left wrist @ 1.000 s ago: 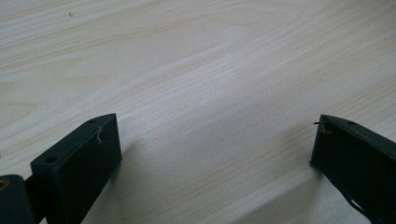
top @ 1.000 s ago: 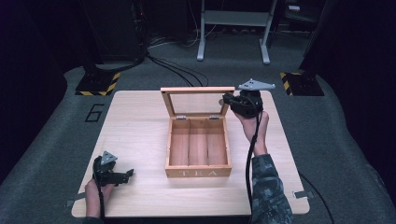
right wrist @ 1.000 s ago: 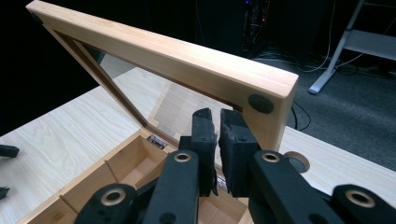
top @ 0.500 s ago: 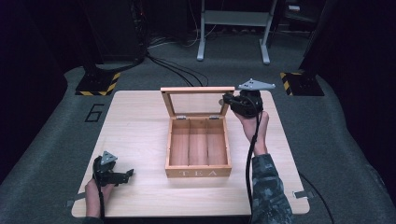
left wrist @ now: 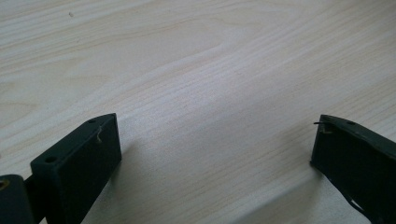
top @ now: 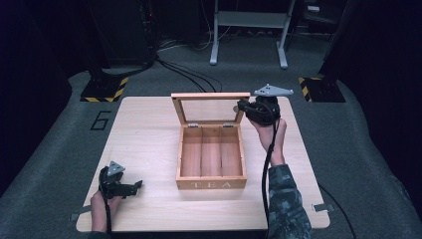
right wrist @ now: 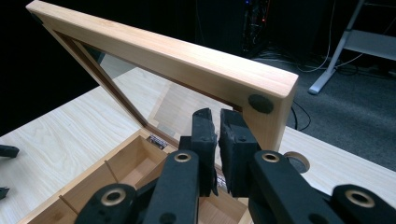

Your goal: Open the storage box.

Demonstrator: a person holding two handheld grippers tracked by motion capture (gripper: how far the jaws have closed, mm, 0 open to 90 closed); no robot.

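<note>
A tea box (top: 211,158) sits near the middle of the table (top: 144,134), its three compartments running side by side from front to back, and its lid (top: 209,107) stands raised on hinges at the far edge. The right gripper (top: 245,106) is at the lid's right end, at the table's far right, with its jaws close together just beside the lid's frame. The left gripper (top: 135,186) lies near the front left corner of the table, well apart from the box, jaws spread over bare tabletop.
</note>
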